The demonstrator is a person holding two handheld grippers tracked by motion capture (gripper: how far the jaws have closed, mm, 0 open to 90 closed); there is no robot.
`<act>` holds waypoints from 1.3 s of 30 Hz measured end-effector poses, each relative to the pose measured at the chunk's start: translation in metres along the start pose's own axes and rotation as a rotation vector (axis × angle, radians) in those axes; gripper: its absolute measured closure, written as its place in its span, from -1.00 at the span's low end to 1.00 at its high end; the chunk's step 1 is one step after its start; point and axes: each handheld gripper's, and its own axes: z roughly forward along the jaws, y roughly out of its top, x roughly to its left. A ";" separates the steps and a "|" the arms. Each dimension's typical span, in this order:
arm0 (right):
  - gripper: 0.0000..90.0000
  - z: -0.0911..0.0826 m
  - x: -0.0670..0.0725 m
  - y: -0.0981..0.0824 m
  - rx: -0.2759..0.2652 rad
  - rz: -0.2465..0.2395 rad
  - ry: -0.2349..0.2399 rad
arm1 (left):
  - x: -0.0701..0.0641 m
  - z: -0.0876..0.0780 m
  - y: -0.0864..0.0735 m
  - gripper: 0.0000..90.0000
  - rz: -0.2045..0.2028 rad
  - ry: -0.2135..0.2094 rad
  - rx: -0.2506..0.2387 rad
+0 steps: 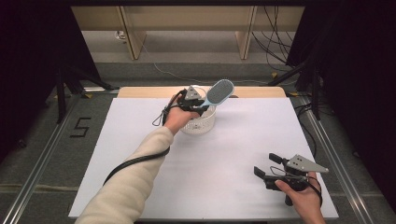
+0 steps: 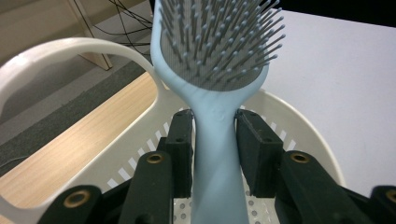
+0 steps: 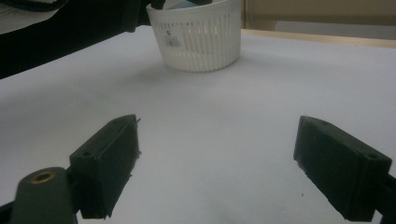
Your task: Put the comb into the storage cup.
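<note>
Gripping hairbrush (image 2: 215,154) above basket rim (image 2: 299,116)

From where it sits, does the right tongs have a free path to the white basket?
Probably yes: the right tongs are open, and bare table lies between them and the basket, though the left tongs hold a hairbrush over it.

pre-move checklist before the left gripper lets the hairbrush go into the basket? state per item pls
1. Left gripper clamped on hairbrush handle: ok, both pads press on it.
2. Brush over the white basket: ok, the handle points down into it and the head sticks out above the rim.
3. Basket upright on the white table: ok.
4. Basket bottom free under the handle: cannot tell, mostly hidden.
5. Right gripper out of the way: ok, open and empty, low at the near right of the table.
</note>
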 end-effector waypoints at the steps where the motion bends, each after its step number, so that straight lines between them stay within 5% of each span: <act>1: -0.67 0.000 0.000 0.000 0.001 0.001 -0.001 | 0.000 0.000 0.001 0.49 0.000 -0.003 0.007; 10: -0.67 0.000 0.000 0.000 0.000 0.002 -0.001 | -0.001 -0.005 0.004 0.42 -0.008 0.027 0.007; 25: -0.66 0.001 0.000 0.000 0.009 -0.001 -0.004 | -0.005 -0.054 0.013 -0.47 -0.105 0.068 0.017; 39: -0.66 0.000 0.000 0.000 0.007 0.001 -0.009 | -0.007 -0.083 -0.005 -0.75 -0.143 0.076 0.031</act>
